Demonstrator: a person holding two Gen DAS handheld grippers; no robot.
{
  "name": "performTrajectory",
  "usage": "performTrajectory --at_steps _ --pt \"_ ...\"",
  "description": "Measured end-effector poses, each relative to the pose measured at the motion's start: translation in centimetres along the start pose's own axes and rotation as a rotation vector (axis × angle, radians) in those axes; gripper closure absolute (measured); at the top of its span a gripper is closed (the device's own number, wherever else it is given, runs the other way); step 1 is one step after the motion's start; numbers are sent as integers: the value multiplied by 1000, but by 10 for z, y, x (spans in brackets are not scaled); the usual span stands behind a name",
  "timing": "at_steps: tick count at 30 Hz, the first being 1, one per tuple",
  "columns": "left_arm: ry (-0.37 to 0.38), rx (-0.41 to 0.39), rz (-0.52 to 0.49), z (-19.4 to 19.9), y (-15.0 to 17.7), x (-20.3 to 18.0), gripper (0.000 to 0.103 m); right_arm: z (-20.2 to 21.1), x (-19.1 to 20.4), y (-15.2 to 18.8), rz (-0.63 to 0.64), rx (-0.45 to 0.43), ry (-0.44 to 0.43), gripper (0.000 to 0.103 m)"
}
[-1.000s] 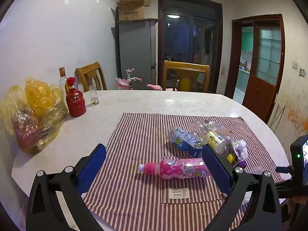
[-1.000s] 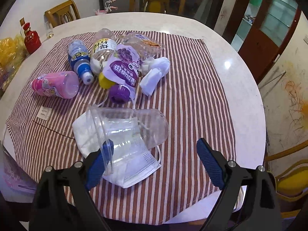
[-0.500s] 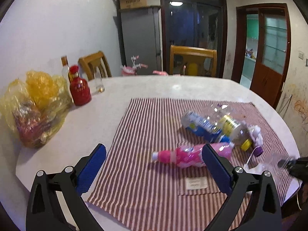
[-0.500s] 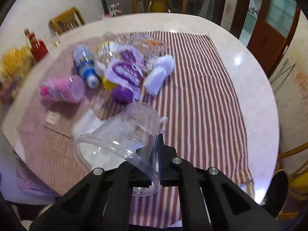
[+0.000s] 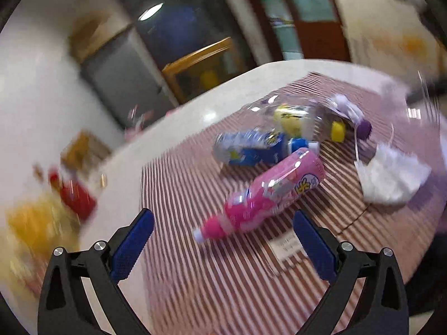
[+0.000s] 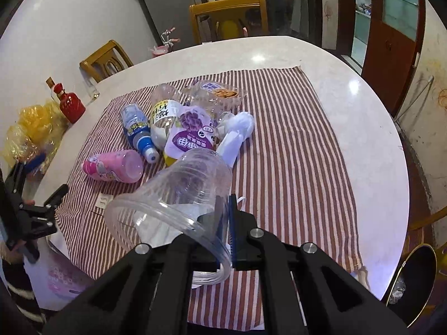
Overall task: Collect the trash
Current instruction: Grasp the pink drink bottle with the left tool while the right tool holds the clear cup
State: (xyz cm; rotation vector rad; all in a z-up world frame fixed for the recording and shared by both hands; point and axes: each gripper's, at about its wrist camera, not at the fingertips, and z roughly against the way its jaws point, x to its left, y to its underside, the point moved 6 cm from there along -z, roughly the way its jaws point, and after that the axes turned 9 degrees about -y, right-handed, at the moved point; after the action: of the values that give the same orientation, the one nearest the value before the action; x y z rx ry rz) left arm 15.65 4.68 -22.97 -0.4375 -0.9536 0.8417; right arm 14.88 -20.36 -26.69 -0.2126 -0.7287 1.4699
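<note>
My right gripper [image 6: 227, 223] is shut on the rim of a clear plastic cup [image 6: 178, 195] and holds it tilted above the striped cloth [image 6: 293, 145]. Trash lies on the cloth: a pink bottle [image 6: 111, 166], a blue bottle [image 6: 138, 131], a yellow-capped clear bottle [image 6: 163, 117], a purple pouch [image 6: 192, 134], a snack wrapper [image 6: 215, 95] and white tissue [image 6: 237, 131]. My left gripper [image 5: 223, 240] is open and empty, just short of the pink bottle [image 5: 268, 192]. A white face mask [image 5: 391, 178] lies right of it in the blurred left wrist view.
A round white table [image 6: 363, 128] carries the cloth. A red bottle [image 6: 71, 103] and a yellow plastic bag [image 6: 30, 131] stand at its left edge. Wooden chairs [image 6: 229, 16] stand behind. A dark bin [image 6: 416, 273] is at the lower right.
My right gripper has lifted the clear cup higher off the face mask. My left gripper has swung and tilted, closer to the pink bottle; its view is blurred by the motion.
</note>
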Motion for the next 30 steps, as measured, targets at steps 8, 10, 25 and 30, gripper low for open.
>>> performTrajectory --at_steps 8,10,25,30 --pt "133 7 -217 -45 -30 -19 6 4 -3 5 -28 -7 -22 98" --pt "186 20 -218 -52 -35 -25 6 6 -4 5 -33 -13 -23 98" --pt "415 178 -481 -93 -25 -75 41 15 -11 2 -55 -32 -31 98" --pt "462 203 -393 -104 -23 -70 43 15 -14 3 -66 -36 -30 97"
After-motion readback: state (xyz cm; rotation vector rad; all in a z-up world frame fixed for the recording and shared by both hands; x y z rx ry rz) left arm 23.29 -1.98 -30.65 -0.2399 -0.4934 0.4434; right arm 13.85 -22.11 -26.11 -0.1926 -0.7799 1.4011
